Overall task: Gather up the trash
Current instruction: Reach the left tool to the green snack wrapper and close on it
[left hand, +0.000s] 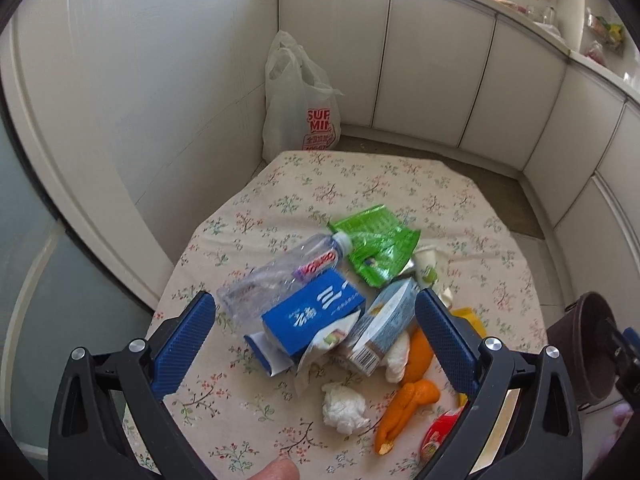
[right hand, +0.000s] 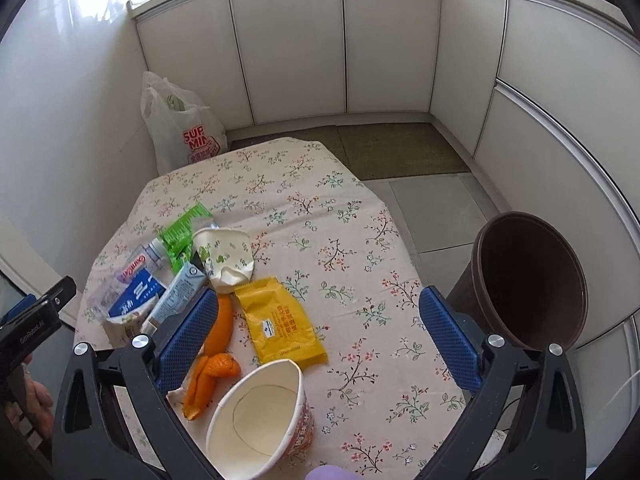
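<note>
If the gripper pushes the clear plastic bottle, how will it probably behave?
The clear plastic bottle lies on its side and looks empty, so it is probably light and may roll. Its wall looks dented, so it would likely crumple under a squeeze.

Trash pile on floral tablecloth, left-centre. Clear plastic bottle [left hand: 280,276] lies on its side, crushed, cap toward green wrapper [left hand: 376,246], which is crumpled and flat. Blue carton [left hand: 314,314] tilted, leaning over bottle's lower end. Grey-blue carton [left hand: 382,330] on its side just beside it, barcode end nearest. White crumpled tissue [left hand: 344,408] near orange peel [left hand: 404,408], strips lying flat. White paper cup [right hand: 224,258] dented, on its side. Yellow sachet [right hand: 280,322] flat, beside peel. Instant-noodle cup [right hand: 260,420] tipped over, mouth open, empty. Brown bin [right hand: 528,280] off table's right edge, tilted.
</note>
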`<state>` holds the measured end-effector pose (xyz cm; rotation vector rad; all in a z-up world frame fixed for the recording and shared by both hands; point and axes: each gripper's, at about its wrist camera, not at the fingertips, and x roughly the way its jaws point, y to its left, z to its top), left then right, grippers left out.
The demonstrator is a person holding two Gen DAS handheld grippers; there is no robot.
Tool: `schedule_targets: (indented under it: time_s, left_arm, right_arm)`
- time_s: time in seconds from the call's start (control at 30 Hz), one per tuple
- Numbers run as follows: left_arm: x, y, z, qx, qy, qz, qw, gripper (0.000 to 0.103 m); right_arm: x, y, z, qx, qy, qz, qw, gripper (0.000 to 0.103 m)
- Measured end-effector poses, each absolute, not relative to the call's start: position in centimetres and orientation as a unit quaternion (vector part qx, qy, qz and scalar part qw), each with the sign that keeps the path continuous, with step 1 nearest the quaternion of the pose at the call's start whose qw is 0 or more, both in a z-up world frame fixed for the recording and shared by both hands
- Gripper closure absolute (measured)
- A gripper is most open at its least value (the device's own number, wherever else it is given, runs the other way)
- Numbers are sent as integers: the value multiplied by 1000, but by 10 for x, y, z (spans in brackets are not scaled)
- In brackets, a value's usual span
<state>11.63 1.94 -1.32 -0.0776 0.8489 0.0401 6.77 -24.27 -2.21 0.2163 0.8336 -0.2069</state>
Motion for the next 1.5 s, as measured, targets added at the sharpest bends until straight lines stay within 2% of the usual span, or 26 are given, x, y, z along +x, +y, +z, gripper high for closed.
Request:
schedule_targets:
  time_s: [0.1,0.13,0.2,0.27,0.37,0.63,0.97,1.03,1.07,1.13,1.2,1.23,1.3,1.4,1.5]
  left_arm:
    - [139,10,13,-58,399,-16,915,6]
    - [152,1,12,-44,422,-32,905,6]
    - [183,-23,-9,15,505,-71,860,6]
    - [207,-34,-30,10,546,-75,835,6]
    - [245,-30,-54,-62,564,-50,822,6]
    - [342,-22,-125,-125,609,29,783,6]
    - [383,-72,-188,-52,663,42,746,6]
    - [383,-77,-194,-21,668,55,742,14]
    - [382,-77,-197,-11,670,56,740,23]
    - [379,-78,-198,-4,668,47,742,34]
    - [375,-77,-195,-7,668,29,744,59]
    - [372,-76,-194,-13,668,23,743,63]
    - [367,-74,-190,-22,666,13,745,80]
    - [355,-71,-185,-31,660,3,750,92]
    - [342,-65,-177,-43,648,-11,760,97]
  right_arm:
    - [69,-258,-33,116,396,-110,904,7]
    - [70,-263,-40,114,398,-121,902,7]
    - [74,-270,-55,111,423,-136,889,7]
    - [79,-273,-59,126,434,-114,885,7]
    - [80,-272,-54,121,426,-104,890,7]
    - [95,-275,-64,129,453,-92,877,7]
    - [108,-284,-81,178,484,-79,853,7]
    - [109,-283,-81,172,486,-80,853,7]
    - [109,-282,-82,171,487,-81,853,7]
    - [109,-284,-84,172,491,-79,850,7]
    - [108,-285,-84,177,491,-77,849,7]
    - [108,-285,-84,179,491,-77,849,7]
    - [107,-287,-83,180,490,-77,850,7]
    - [106,-290,-82,184,489,-75,849,7]
    - [105,-294,-84,194,491,-71,846,7]
